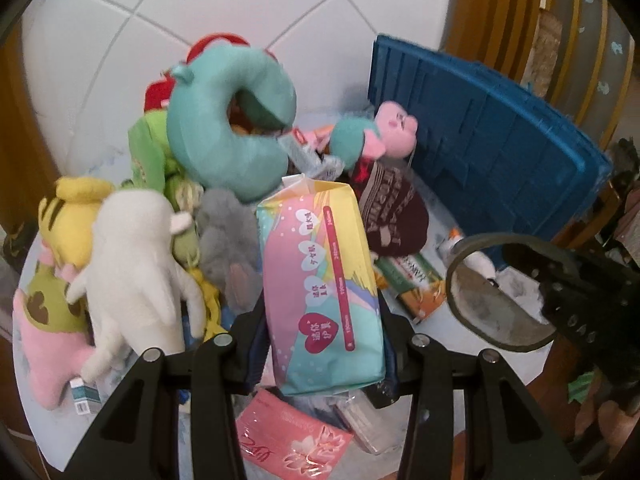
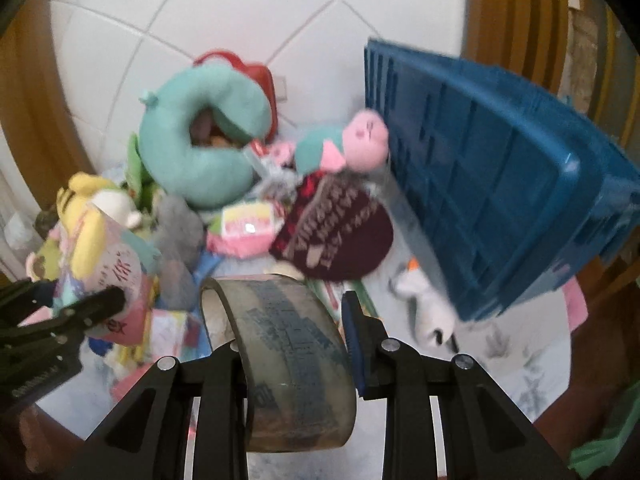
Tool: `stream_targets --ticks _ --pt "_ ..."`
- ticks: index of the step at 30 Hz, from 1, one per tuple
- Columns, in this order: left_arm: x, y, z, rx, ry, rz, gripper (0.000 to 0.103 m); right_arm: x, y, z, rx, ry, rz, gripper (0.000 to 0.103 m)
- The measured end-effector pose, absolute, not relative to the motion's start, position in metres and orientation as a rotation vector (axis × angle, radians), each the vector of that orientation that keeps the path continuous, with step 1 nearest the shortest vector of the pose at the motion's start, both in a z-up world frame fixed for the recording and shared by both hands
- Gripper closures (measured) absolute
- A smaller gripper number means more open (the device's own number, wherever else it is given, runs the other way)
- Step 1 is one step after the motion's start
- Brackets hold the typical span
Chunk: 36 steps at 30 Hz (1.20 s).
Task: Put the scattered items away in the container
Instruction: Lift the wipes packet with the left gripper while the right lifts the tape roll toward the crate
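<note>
While the left gripper (image 1: 320,344) clamps a pastel packet (image 1: 320,280) and the right gripper (image 2: 296,344) pinches a tape roll (image 2: 288,360), the tipped blue crate (image 2: 500,184) beside the heap could spill whatever is dropped in.

A home: beyond the jaws, soft plush toys (image 1: 132,264) heap on a table against a white tiled wall (image 1: 224,4), wooden panelling (image 2: 516,16) alongside.
</note>
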<state>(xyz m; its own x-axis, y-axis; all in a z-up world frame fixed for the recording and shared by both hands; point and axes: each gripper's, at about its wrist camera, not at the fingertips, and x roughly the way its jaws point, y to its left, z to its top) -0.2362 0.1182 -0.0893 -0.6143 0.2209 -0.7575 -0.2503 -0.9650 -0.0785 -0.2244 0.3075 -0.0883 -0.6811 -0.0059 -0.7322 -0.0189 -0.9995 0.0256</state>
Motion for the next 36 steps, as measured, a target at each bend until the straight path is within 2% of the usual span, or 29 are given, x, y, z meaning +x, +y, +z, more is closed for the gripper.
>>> stream_targets --ticks 16,25,32,36 --pt "-0.233 0.149 -0.017 -1.043 0.054 2.651 0.059 -0.21 0.339 0.023 -1.006 0.093 2.98 0.076" --pt "-0.272 0.258 0.017 -0.985 0.075 2.673 0.059 -0.24 0.422 0.052 -0.925 0.103 2.99 0.076" --pt "-0.309 0.375 0.062 -0.912 0.094 2.715 0.059 -0.279 0.537 0.08 -0.867 0.087 3.014 0.076" --pt "-0.333 0.444 0.069 -0.979 0.08 2.666 0.059 -0.3 0.598 0.08 -0.896 0.058 2.977 0.076"
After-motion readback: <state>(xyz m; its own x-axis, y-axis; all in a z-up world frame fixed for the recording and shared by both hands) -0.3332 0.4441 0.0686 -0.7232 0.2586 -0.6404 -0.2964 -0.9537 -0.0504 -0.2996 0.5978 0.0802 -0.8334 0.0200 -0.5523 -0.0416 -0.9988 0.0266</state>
